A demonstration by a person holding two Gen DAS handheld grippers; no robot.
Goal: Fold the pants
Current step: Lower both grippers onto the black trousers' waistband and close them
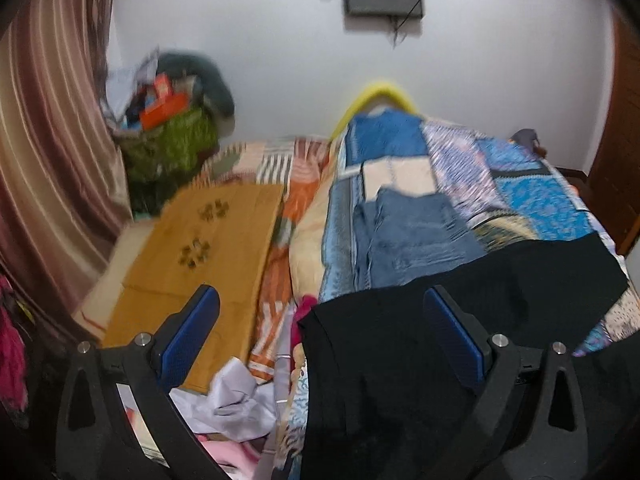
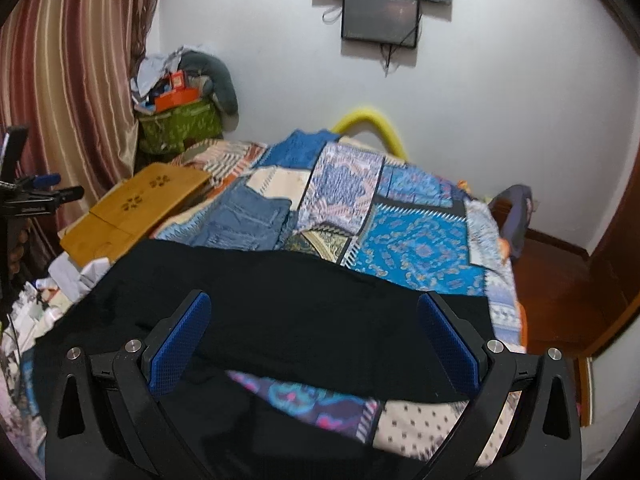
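On the patchwork bedspread, black pants beneath both wide-spread tools, left and right.

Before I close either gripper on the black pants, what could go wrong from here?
1. Both the left gripper and right gripper are open above the black pants; a deep pinch might also catch the patterned quilt beneath.
2. The folded jeans lie just beyond the pants, so dragging the fabric forward could disturb them.
3. The pants' left edge sits near the loose clothes beside the bed, where it could slide off or snag.
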